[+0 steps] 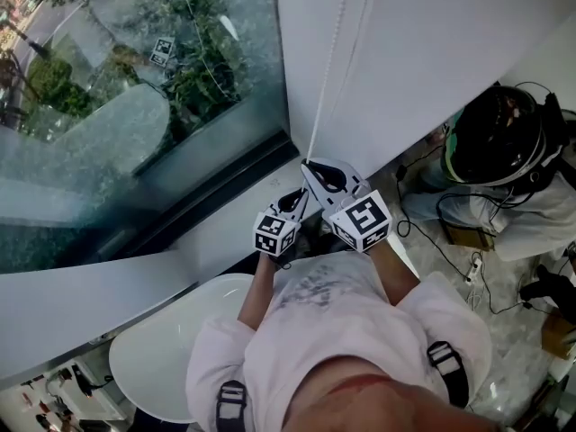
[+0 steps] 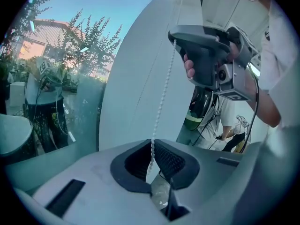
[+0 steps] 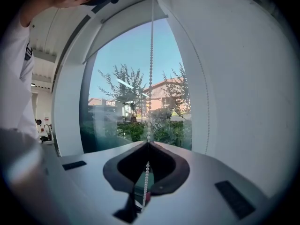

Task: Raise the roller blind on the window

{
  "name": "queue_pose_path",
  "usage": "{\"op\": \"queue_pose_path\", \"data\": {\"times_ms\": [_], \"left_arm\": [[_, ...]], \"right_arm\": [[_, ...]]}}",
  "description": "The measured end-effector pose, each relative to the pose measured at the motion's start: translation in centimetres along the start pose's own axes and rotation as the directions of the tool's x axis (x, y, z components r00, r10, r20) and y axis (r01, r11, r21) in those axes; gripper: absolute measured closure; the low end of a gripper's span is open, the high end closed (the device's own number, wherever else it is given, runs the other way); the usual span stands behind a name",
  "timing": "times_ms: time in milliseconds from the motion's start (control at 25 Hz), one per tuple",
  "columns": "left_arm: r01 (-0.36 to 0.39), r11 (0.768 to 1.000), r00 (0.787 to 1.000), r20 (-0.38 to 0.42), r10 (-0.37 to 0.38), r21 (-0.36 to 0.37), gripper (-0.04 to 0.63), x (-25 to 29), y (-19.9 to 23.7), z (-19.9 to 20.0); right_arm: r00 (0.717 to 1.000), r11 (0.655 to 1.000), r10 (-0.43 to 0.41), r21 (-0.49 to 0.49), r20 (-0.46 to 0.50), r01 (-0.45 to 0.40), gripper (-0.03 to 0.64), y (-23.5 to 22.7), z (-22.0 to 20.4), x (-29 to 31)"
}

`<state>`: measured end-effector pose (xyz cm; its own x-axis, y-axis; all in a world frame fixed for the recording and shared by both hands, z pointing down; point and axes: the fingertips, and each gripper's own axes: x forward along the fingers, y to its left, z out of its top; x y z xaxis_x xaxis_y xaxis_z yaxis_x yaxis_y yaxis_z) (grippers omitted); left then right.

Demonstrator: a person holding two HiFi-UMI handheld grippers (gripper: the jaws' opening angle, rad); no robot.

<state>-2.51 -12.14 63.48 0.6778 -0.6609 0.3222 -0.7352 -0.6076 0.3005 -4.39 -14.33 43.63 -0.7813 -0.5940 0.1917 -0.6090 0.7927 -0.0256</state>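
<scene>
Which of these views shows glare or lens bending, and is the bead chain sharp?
Head view: the window glass carries reflections and mild glare. Left gripper view: strong fisheye curve, dark corners, bead chain sharp. Right gripper view: bright sky backlights the chain, yet its beads read clearly.

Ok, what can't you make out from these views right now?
- Right gripper view: the roller blind shows, but its roller, where the bead chain ends, is lost at the dark rim.
- Head view: the blind and the chain's top are cut off by the upper edge.
- Head view: the chain's bottom loop is hidden beneath the left gripper and the right gripper.
</scene>
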Motion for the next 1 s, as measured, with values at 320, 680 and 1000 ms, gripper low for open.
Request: {"op": "queue_pose_path", "data": {"times_ms": [320,680,1000], "left_arm": [[0.025,0.999,0.997,0.066,-0.027,0.020,0.540,-2.8,-1.5,3.7],[0.044,0.994,0.971,0.228,-0.065,0.097,0.537,-7.6,-4.5,16.0],[0.018,0.961,0.919,0.375,-0.124,0.275,0.526,-9.3,-8.0,27.5]], "right_arm": [[1.000,1.000,0.001,-0.006,0.006,-0.001,0.555,-0.1,-0.2,0.0],[1.000,1.000,0.011,0.004,0.016,-0.011,0.555,-0.6,-0.2,0.0],[0.999,1.000,0.024,-0.007,0.023,-0.024,0.555,-0.6,-0.1,-0.9]]}}
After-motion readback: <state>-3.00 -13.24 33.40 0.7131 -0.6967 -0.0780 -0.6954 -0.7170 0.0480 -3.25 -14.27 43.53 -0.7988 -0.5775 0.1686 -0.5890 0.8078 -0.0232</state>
